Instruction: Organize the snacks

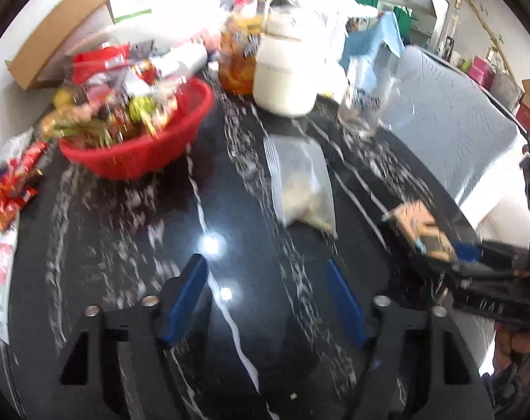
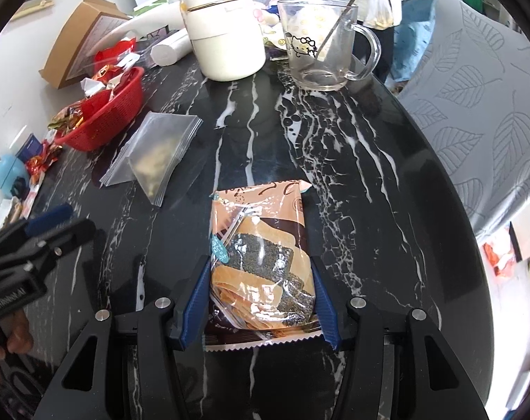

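Nearest to us, the right hand-held gripper (image 2: 259,301) had its blue pads pressed on both sides of a sesame snack packet (image 2: 261,262), partly closed around it, the packet's far end reaching forward over the table (image 2: 370,182). The left hand-held gripper (image 1: 268,301) stood open with nothing between its pads, only bare table beneath it. Just ahead of the left one lay a clear zip bag (image 1: 301,182) with some crumbs or snack in it, flat on the table. Farther off and to the left of both sat the red basket (image 1: 139,154), heaped with wrapped snacks. Beyond were a white kettle (image 2: 226,35) and a glass mug (image 2: 321,45). We judged the packet could slip, since slick film gives the pads little purchase, and a hard squeeze might crush the crisp pieces. The overfull basket could also spill when another packet landed on it.
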The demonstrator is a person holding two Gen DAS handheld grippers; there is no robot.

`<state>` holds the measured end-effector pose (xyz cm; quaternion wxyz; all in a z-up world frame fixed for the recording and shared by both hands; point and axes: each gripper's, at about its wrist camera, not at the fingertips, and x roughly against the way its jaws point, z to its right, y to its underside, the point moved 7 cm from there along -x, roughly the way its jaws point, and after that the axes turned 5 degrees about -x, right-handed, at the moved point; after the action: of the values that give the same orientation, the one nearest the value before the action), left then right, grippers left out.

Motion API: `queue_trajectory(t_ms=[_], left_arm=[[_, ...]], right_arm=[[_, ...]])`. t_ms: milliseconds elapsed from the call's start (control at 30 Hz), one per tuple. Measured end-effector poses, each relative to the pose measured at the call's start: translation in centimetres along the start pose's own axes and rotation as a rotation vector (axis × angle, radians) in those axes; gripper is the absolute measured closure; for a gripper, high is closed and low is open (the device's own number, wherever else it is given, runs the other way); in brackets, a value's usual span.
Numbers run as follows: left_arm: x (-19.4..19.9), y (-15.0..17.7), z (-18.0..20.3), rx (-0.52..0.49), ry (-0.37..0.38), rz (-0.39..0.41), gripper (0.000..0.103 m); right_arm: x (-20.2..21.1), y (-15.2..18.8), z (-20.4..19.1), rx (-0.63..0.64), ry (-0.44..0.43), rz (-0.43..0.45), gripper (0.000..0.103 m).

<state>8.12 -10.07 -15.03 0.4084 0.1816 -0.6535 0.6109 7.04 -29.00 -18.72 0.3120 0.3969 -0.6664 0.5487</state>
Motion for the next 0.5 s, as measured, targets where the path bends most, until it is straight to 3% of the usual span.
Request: queue_trajectory(t_ms=[300, 500], left_arm=[[-0.9, -4.6, 1.7, -0.068, 0.013, 0.059, 0.031], [-3.9, -6.5, 2.7, -0.084, 0.035, 0.026, 0.032]], right_arm=[[-0.4, -1.1, 0.1, 0.008, -0.013, 0.016, 0.049], [-1.0, -2.2, 1.0, -0.005, -0.014, 0.016, 0.049]])
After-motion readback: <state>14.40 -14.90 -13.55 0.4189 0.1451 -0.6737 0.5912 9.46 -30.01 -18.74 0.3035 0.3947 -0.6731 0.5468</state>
